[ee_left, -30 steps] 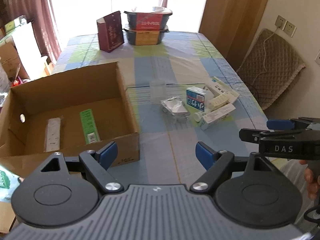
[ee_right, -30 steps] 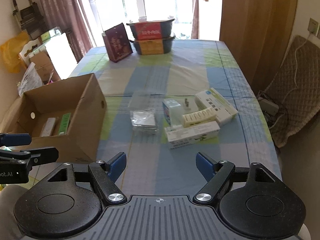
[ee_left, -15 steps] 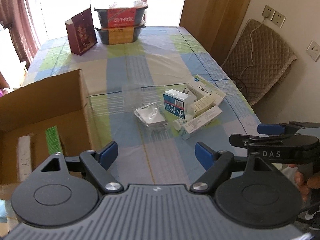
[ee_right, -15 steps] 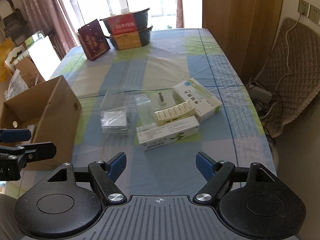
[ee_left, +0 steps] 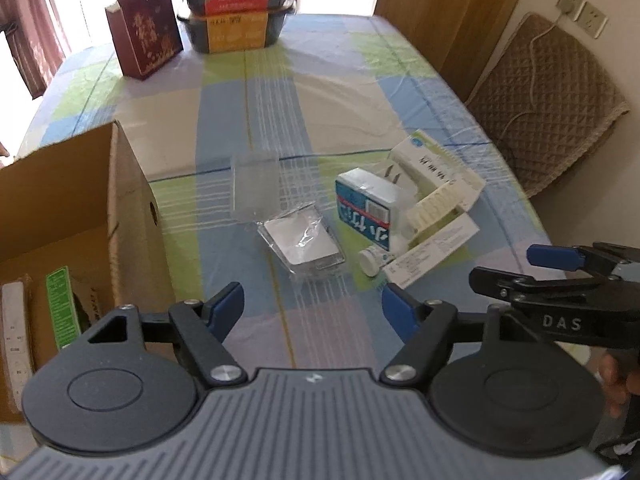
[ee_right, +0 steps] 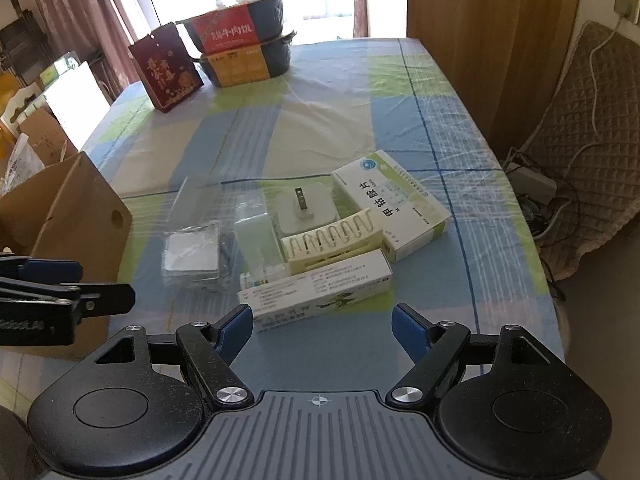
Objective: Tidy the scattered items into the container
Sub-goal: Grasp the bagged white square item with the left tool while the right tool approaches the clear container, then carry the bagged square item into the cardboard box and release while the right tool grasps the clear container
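An open cardboard box (ee_left: 132,216) (ee_right: 76,216) sits at the table's left, with a green packet (ee_left: 60,308) and a white strip (ee_left: 12,332) inside. Scattered items lie mid-table: a clear plastic case (ee_left: 304,244) (ee_right: 194,254), a blue-and-white carton (ee_left: 366,208), a small white bottle (ee_left: 372,260), a long white box (ee_left: 434,250) (ee_right: 316,288), a cream ribbed tray (ee_right: 334,240), a large white-green box (ee_right: 392,202) and a white plug (ee_right: 306,208). My left gripper (ee_left: 312,308) is open, short of the clear case. My right gripper (ee_right: 322,326) is open just before the long white box.
At the far end stand a dark red box (ee_left: 146,26) (ee_right: 168,66) and two stacked black food bowls (ee_left: 238,4) (ee_right: 244,54). A quilted chair (ee_left: 548,116) and wall sockets (ee_left: 582,16) are on the right. Checked tablecloth (ee_right: 304,128) lies between the items and the far end.
Both grippers have moved forward and rightward toward the scattered items, which now look larger and closer. The cardboard box has slid toward the left edge of both views. Both stay open.
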